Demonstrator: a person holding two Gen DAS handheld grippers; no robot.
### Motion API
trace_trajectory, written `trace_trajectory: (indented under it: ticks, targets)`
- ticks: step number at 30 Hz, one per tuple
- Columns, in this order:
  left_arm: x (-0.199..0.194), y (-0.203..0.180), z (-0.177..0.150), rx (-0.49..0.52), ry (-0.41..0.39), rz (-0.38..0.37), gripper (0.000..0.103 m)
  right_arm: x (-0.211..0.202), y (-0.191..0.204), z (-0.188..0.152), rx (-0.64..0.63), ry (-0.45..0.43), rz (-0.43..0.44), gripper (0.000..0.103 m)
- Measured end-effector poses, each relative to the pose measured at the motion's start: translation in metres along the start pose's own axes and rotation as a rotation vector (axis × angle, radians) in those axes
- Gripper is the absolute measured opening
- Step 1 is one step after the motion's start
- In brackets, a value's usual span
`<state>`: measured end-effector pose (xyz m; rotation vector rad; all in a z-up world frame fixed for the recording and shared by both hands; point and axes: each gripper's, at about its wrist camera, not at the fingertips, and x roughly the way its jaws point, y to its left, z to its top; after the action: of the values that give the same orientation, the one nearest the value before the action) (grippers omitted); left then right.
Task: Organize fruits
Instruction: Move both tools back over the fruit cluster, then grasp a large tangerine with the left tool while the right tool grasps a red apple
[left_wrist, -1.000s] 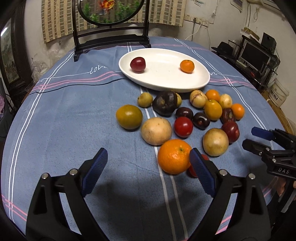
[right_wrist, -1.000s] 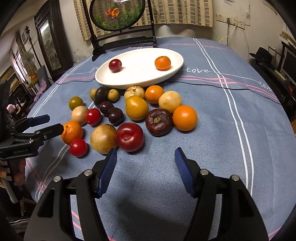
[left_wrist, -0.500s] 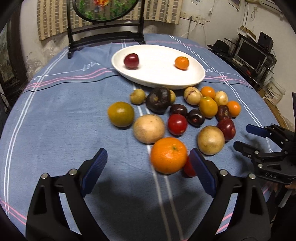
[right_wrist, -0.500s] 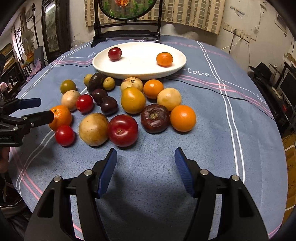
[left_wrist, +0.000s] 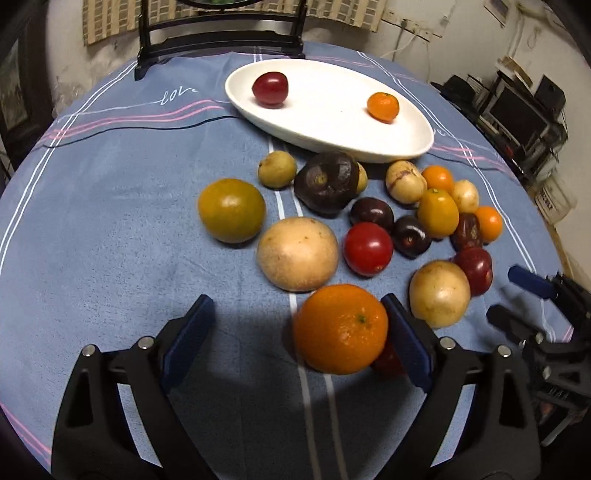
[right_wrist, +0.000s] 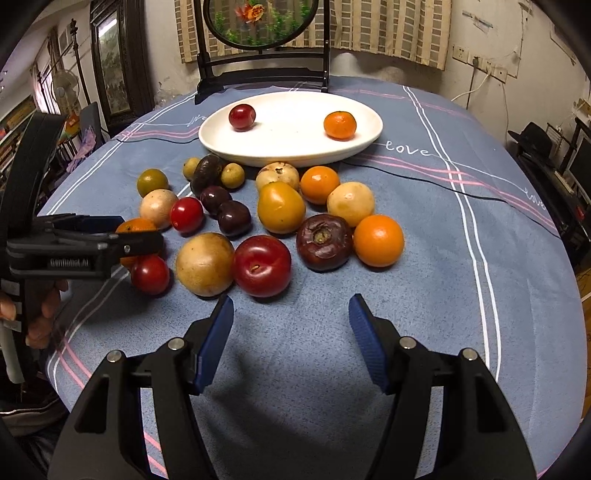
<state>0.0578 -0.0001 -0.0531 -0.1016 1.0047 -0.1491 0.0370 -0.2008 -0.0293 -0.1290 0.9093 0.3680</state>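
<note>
Orange (left_wrist: 340, 328): seen between the left gripper's two blue pads, close against the right-hand pad; whether that pad touches it cannot be told. It rests on the tablecloth.
Left gripper (left_wrist: 297, 341): jaws spread wide, tilted down over the near edge of the fruit pile; nothing is pinched.
Small red fruit (right_wrist: 150, 274): lying just behind the orange, partly hidden by the left gripper's right-hand finger in the left wrist view.
Tan fruit (left_wrist: 297, 253): just beyond the left gripper's tips, touching or nearly touching the orange.
Green-yellow fruit (left_wrist: 231, 209): further out and to the left of the gripper's line.
Fruit pile (right_wrist: 280, 206): spread ahead of both grippers, made up of red, orange, yellow and dark purple pieces.
Right gripper (right_wrist: 291, 332): jaws held partly apart over bare cloth, gripping nothing.
Red apple (right_wrist: 261, 266): just ahead of the right gripper's left-hand pad, beside a second tan fruit (right_wrist: 204, 264).
White plate (right_wrist: 295, 153): beyond the pile, far from both grippers; a red fruit (right_wrist: 242, 116) and a small orange fruit (right_wrist: 340, 125) lie on it, well apart.
Tablecloth (right_wrist: 461, 258): blue with white and pink stripes, under everything.
Hand (right_wrist: 38, 314): seen at the left edge of the right wrist view, around the left gripper's handle.
</note>
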Motion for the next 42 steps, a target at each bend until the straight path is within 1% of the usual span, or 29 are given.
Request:
trace_trajectory:
  ticks: [1, 2, 5, 8, 10, 11, 12, 13, 14, 16, 18, 20, 23, 26, 30, 31, 33, 35, 36, 42]
  targets:
    - [-0.001, 0.0, -0.002, 0.011, -0.001, 0.0, 0.091, 0.0, 0.0, 0.0, 0.003, 0.001, 0.0, 0.065]
    - [-0.002, 0.0, -0.003, 0.018, -0.002, -0.004, 0.088, 0.0, 0.0, 0.0, 0.003, 0.001, -0.001, 0.065]
    - [-0.007, -0.001, -0.008, 0.042, -0.002, -0.033, 0.077, 0.001, 0.002, -0.001, -0.003, 0.004, 0.002, 0.065]
    - [-0.009, -0.002, -0.015, 0.074, -0.018, -0.035, 0.074, 0.001, 0.004, 0.0, -0.003, 0.004, 0.009, 0.065]
    - [-0.009, -0.004, -0.014, 0.074, -0.018, -0.038, 0.07, 0.002, 0.006, 0.001, -0.006, 0.005, 0.01, 0.065]
    - [-0.008, -0.006, -0.013, 0.071, -0.016, -0.046, 0.063, 0.002, 0.008, 0.001, -0.009, 0.009, 0.01, 0.065]
    - [-0.008, -0.007, -0.012, 0.073, -0.015, -0.054, 0.054, 0.003, 0.009, 0.001, -0.01, 0.011, 0.01, 0.065]
    - [-0.007, -0.012, -0.01, 0.079, -0.014, -0.07, 0.049, 0.004, 0.01, 0.001, -0.01, 0.013, 0.011, 0.065]
    - [-0.006, -0.015, -0.01, 0.083, -0.015, -0.064, 0.046, 0.003, 0.011, 0.001, -0.011, 0.013, 0.014, 0.065]
    - [-0.007, -0.018, -0.011, 0.09, -0.025, -0.045, 0.046, 0.002, 0.012, 0.001, -0.012, 0.012, 0.02, 0.066]
    - [-0.009, -0.014, -0.012, 0.071, -0.024, -0.064, 0.045, 0.001, 0.011, 0.001, -0.015, 0.011, 0.012, 0.065]
    - [-0.011, -0.01, -0.014, 0.062, -0.023, -0.066, 0.045, 0.004, 0.009, 0.002, -0.017, 0.018, -0.004, 0.065]
    - [-0.018, -0.007, -0.017, 0.069, -0.041, -0.04, 0.045, 0.01, 0.008, 0.001, -0.033, 0.043, -0.033, 0.065]
    - [-0.025, -0.001, -0.018, 0.059, -0.047, -0.057, 0.045, 0.017, 0.011, 0.0, -0.062, 0.08, -0.066, 0.065]
    - [-0.032, 0.007, -0.018, 0.048, -0.068, -0.046, 0.045, 0.022, 0.019, 0.002, -0.094, 0.089, -0.09, 0.065]
    - [-0.033, 0.008, -0.018, 0.044, -0.067, -0.05, 0.045, 0.023, 0.02, 0.003, -0.099, 0.086, -0.093, 0.064]
    - [-0.033, 0.01, -0.018, 0.037, -0.065, -0.06, 0.045, 0.026, 0.024, 0.007, -0.107, 0.096, -0.102, 0.054]
    - [-0.033, 0.011, -0.018, 0.04, -0.067, -0.06, 0.045, 0.028, 0.029, 0.011, -0.124, 0.095, -0.128, 0.053]
    - [-0.032, 0.012, -0.019, 0.039, -0.064, -0.062, 0.045, 0.029, 0.031, 0.013, -0.126, 0.094, -0.126, 0.053]
    - [-0.029, 0.014, -0.019, 0.033, -0.06, -0.07, 0.045, 0.038, 0.034, 0.024, -0.114, 0.103, -0.108, 0.041]
